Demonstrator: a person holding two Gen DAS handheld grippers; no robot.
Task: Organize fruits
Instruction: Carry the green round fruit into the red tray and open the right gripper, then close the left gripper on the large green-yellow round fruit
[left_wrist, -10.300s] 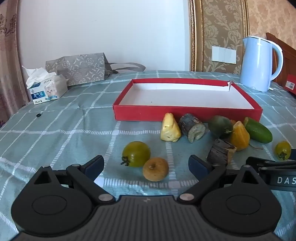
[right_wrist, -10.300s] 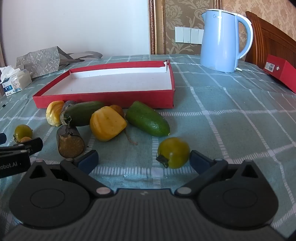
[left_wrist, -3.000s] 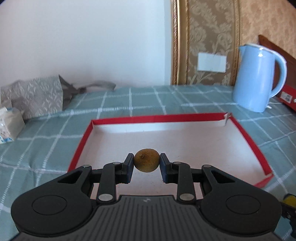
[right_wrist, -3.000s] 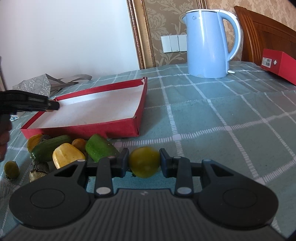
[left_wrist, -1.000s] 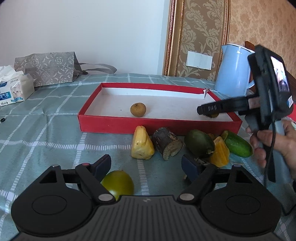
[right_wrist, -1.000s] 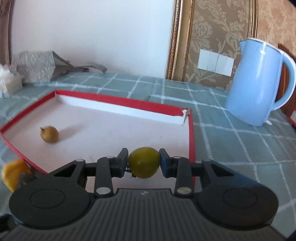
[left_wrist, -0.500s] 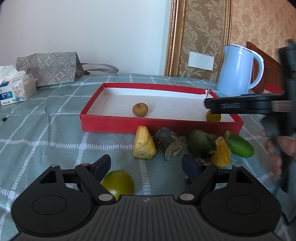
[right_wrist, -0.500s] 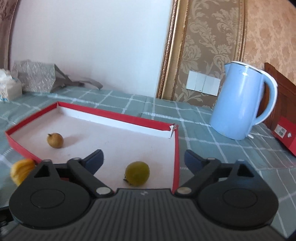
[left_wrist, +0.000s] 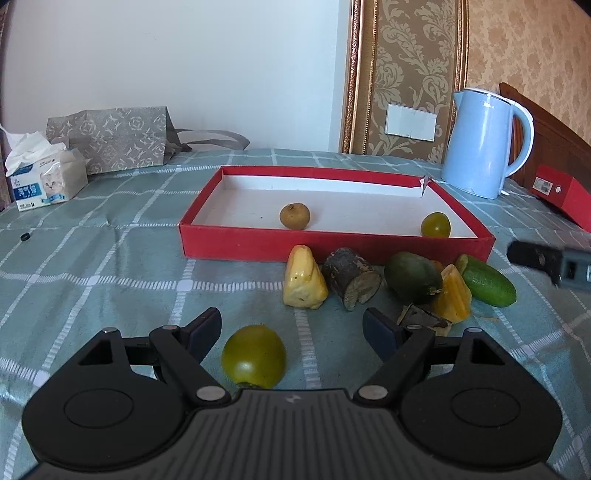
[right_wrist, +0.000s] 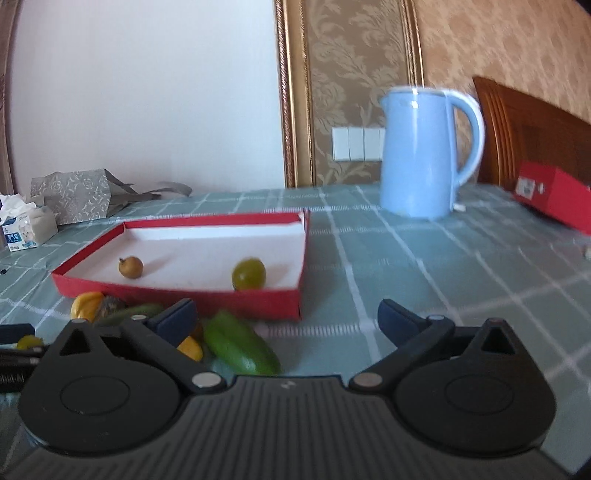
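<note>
Checked tablecloth (left_wrist: 110, 258), green fruit (right_wrist: 249, 273) now in tray (right_wrist: 177, 295)

tray (left_wrist: 332, 249): wide bare floor between brown fruit (left_wrist: 294, 216) and green fruit (left_wrist: 436, 225) | front wall: row of fruit (left_wrist: 413, 277) crowds the approach | tabletop (left_wrist: 92, 258) left of tray: open | kettle (left_wrist: 484, 144): blocks far right corner

White wall (left_wrist: 184, 55), gold-framed damask panel (left_wrist: 406, 74), wooden headboard (right_wrist: 535, 129), daylight.
</note>
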